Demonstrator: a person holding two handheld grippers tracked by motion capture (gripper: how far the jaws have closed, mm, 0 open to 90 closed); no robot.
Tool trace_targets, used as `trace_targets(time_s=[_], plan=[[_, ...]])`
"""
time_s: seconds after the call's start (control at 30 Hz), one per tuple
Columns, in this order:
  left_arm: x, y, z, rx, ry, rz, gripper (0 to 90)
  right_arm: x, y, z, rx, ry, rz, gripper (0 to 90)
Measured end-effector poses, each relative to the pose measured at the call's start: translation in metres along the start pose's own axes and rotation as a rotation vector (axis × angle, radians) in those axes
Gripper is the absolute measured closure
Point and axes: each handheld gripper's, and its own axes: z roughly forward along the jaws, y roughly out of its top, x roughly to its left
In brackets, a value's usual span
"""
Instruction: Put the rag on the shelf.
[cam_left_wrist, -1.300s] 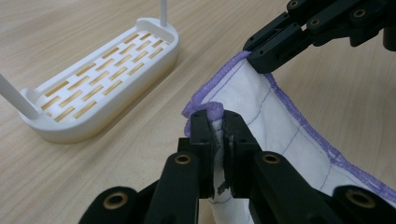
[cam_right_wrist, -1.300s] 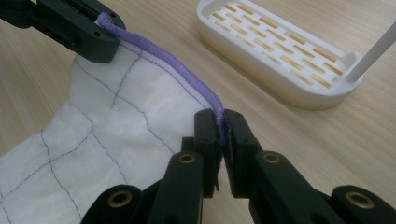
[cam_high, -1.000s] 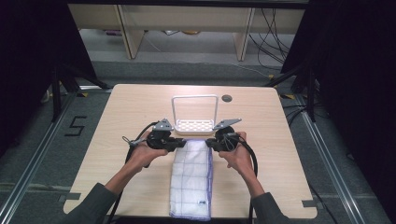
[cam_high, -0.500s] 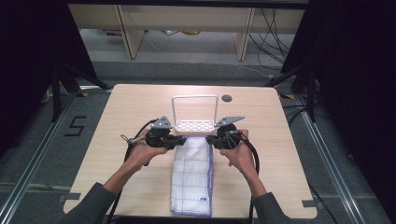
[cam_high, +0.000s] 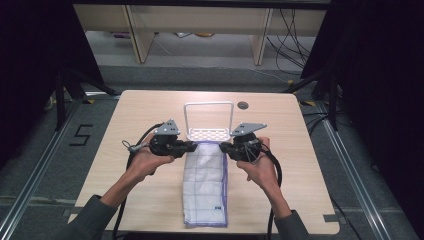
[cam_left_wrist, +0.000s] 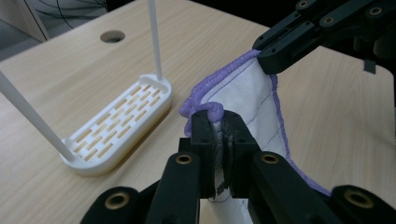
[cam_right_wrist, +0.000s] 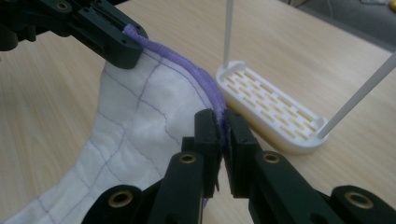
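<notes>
From the high view we see the left gripper (cam_high: 194, 146) and the right gripper (cam_high: 223, 148) facing each other across the far end of a white cloth (cam_high: 205, 186) with a purple edge. Each one is clamped on a far corner of that cloth, the left on the left corner, the right on the right. The rest of the cloth runs back from the two grippers toward the person and lies flat on the table (cam_high: 125, 115). Just beyond the grippers stands a white rack (cam_high: 209, 134) with a slotted base and a thin hoop rising from it. Past the rack, farther from the right gripper, there is a round hole (cam_high: 243, 105) in the table.

In the left gripper view we look along our own jaws, which are pressed together on the bunched purple hem of the cloth (cam_left_wrist: 243, 105). The left gripper (cam_left_wrist: 218, 140) has the corner pinched tight, and the cloth stretches away from it up to the right gripper (cam_left_wrist: 268, 58), which bites the other corner. The rack (cam_left_wrist: 119, 123) sits to the left of the jaws, near them but apart.

In the right gripper view the right gripper (cam_right_wrist: 222, 140) is closed on the purple hem, with the cloth (cam_right_wrist: 135, 135) sagging to its left. The left gripper (cam_right_wrist: 123, 51) holds the far corner at upper left. The rack (cam_right_wrist: 271, 112) stands just to the right of the jaws.
</notes>
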Motion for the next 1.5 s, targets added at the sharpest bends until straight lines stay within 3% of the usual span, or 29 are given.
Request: trace_targets(time_s=[0.03,0.07,0.1,0.2,0.27,0.3,0.4,0.67,0.73,0.83,0.9,0.93,1.2,1.23,1.27,1.33,1.37,1.5], plan=[[-0.003,0.004,-0.004,-0.005,0.003,0.006,83.9,0.005,0.003,-0.006,-0.001,-0.001,0.010,85.5],[-0.005,0.009,-0.009,-0.005,0.003,0.018,84.0,0.008,0.009,-0.012,-0.030,-0.006,-0.023,85.5],[-0.006,0.013,-0.011,-0.006,0.000,0.023,84.0,0.010,0.011,-0.016,-0.026,-0.007,-0.016,85.5],[-0.009,0.024,-0.018,-0.011,0.013,0.026,84.2,0.011,0.020,-0.020,-0.055,-0.007,-0.043,85.5],[-0.009,0.032,-0.023,-0.009,0.018,0.032,84.2,0.011,0.025,-0.025,-0.055,-0.012,-0.031,85.6],[-0.009,0.035,-0.025,-0.010,0.027,0.032,84.2,0.010,0.029,-0.027,-0.065,-0.012,-0.051,85.5],[-0.008,0.042,-0.030,-0.022,0.039,0.039,84.3,0.009,0.038,-0.032,-0.075,-0.033,-0.051,85.6],[0.007,0.070,-0.042,-0.068,0.116,0.026,84.3,-0.007,0.068,-0.047,-0.116,-0.075,-0.046,85.6],[0.011,0.075,-0.043,-0.070,0.126,0.019,84.4,-0.009,0.075,-0.050,-0.123,-0.074,-0.023,85.6],[0.015,0.084,-0.042,-0.071,0.145,0.020,84.5,-0.016,0.086,-0.051,-0.136,-0.092,-0.048,85.7],[0.018,0.091,-0.042,-0.072,0.157,0.022,84.5,-0.018,0.094,-0.052,-0.131,-0.097,-0.022,85.7],[0.020,0.095,-0.043,-0.072,0.166,0.024,84.5,-0.020,0.097,-0.052,-0.136,-0.102,-0.038,85.7],[0.032,0.116,-0.044,-0.094,0.184,0.007,84.5,-0.033,0.117,-0.055,-0.161,-0.118,-0.014,85.7],[0.035,0.118,-0.043,-0.099,0.180,0.002,84.5,-0.036,0.119,-0.054,-0.174,-0.114,-0.036,85.7],[0.036,0.119,-0.044,-0.096,0.182,0.002,84.5,-0.036,0.121,-0.055,-0.170,-0.120,-0.018,85.7],[0.038,0.123,-0.044,-0.093,0.201,0.007,84.4,-0.038,0.124,-0.054,-0.174,-0.111,-0.025,85.7],[0.039,0.125,-0.044,-0.099,0.200,0.001,84.4,-0.038,0.125,-0.055,-0.175,-0.114,0.002,85.7],[0.045,0.133,-0.048,-0.121,0.201,-0.005,84.4,-0.043,0.132,-0.054,-0.187,-0.119,-0.009,85.7]])
